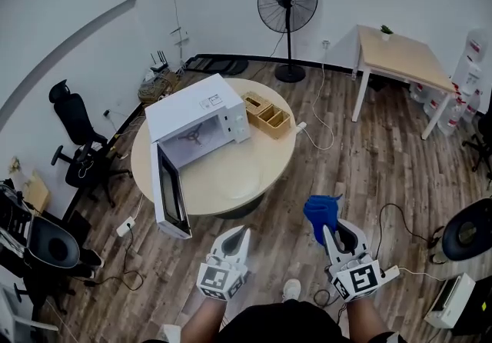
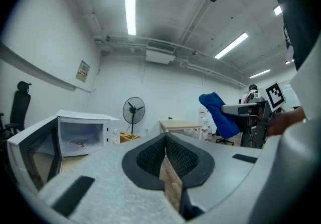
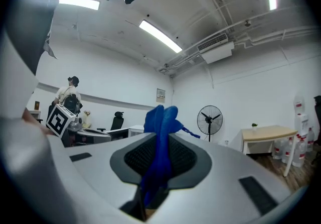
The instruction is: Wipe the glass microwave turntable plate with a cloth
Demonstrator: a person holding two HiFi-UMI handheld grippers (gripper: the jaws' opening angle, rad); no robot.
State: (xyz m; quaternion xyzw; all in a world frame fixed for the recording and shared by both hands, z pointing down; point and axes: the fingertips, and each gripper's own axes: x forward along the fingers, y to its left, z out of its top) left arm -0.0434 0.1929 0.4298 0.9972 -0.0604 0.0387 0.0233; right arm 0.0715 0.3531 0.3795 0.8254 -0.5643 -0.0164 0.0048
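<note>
Blue cloth (image 1: 320,214) up in the right gripper (image 1: 327,232): soft, matt fabric, bunched into folds. Both shells, the left gripper (image 1: 234,240) too, read as pale grey plastic, matt and finely grained, with dark cross-hatched pads (image 2: 150,155). At ten o'clock from the cloth, the turntable plate (image 1: 234,180) is clear, smooth glass on a pale, smooth wooden table (image 1: 273,151). At the plate's eleven o'clock, the microwave (image 1: 192,107) casing is white with a slight sheen. The floor (image 1: 369,157) is brown wood-grain planks.

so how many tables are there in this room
2. A round table in the middle of the head view, with the microwave on it, and a rectangular table at the upper right by the far wall. The cluttered left edge may hide more.
</note>
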